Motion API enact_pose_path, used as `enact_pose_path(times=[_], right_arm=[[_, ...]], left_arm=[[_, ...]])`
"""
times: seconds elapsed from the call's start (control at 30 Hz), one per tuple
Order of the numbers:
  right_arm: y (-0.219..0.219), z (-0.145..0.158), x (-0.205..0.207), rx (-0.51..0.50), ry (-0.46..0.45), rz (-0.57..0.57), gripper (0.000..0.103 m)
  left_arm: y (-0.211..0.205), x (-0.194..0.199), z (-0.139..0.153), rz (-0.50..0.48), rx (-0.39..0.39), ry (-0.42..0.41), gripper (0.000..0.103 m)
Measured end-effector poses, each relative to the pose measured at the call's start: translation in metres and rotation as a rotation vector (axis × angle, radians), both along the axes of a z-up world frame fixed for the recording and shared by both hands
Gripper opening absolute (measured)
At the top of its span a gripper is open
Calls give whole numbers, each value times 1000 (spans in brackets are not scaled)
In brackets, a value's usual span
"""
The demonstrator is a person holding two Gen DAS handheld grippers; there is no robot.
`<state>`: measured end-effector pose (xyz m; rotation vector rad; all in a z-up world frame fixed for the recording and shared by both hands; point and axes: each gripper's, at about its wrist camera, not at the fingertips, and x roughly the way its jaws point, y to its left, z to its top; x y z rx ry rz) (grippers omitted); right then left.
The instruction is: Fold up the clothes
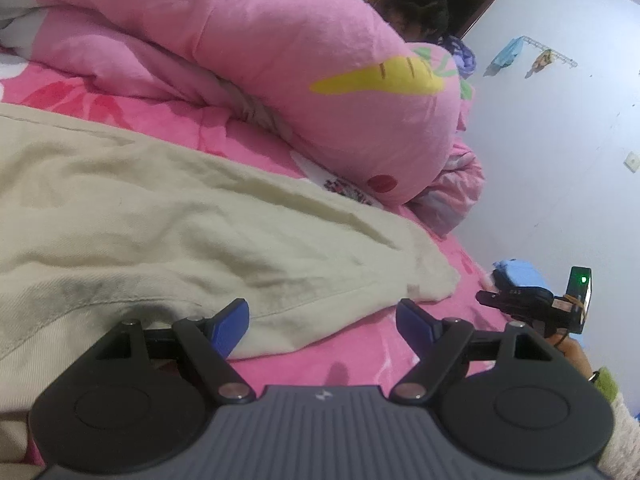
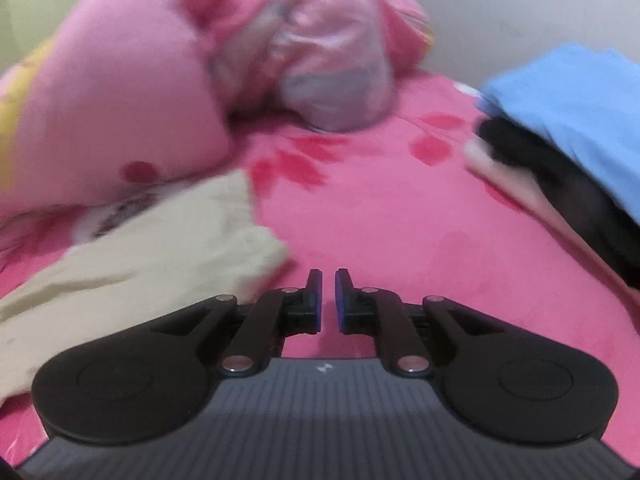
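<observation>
A crumpled beige garment lies spread on the pink bed sheet. My left gripper is open just above the sheet at the garment's near hem; its left blue pad touches the cloth and nothing sits between the fingers. In the right wrist view, which is blurred, the beige garment reaches in from the left. My right gripper hovers over bare pink sheet just right of the garment's corner, its blue pads a thin gap apart and holding nothing. The right gripper also shows at the right edge of the left wrist view.
A bulky pink duvet with a yellow carrot print is heaped behind the garment. A stack of cloth with a blue piece on top and a black one under it lies at the right. A person's dark hair shows behind the duvet, by a white wall.
</observation>
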<state>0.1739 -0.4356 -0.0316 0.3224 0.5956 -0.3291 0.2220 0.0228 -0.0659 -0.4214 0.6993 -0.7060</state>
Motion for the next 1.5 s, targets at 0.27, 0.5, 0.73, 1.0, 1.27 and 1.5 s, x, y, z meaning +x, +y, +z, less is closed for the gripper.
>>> enact_pose_path(times=[0.27,0.5,0.73,1.0,1.27,1.5], right_arm=[[68,-6,43,36,46,408,33],[-61,-35,34,395,-7,12,24],[-106,-37,40,596,-54,-52,65],[-64,-23,65,456,5,88,11],[-47,-14,47,233,-21,48,11],[-84,-35,37,330,-24,-106,17]], left_arm=[[-5,1,-5,-18,17,7,82],[1,4,-10,-18,-20,27,82],[0,3,-11,-19,-14,20,83],[2,1,-11,-14,-29,2,83],[0,2,-11,-30,-35,5,83],[1,4,-13,-29,-46,18,83]])
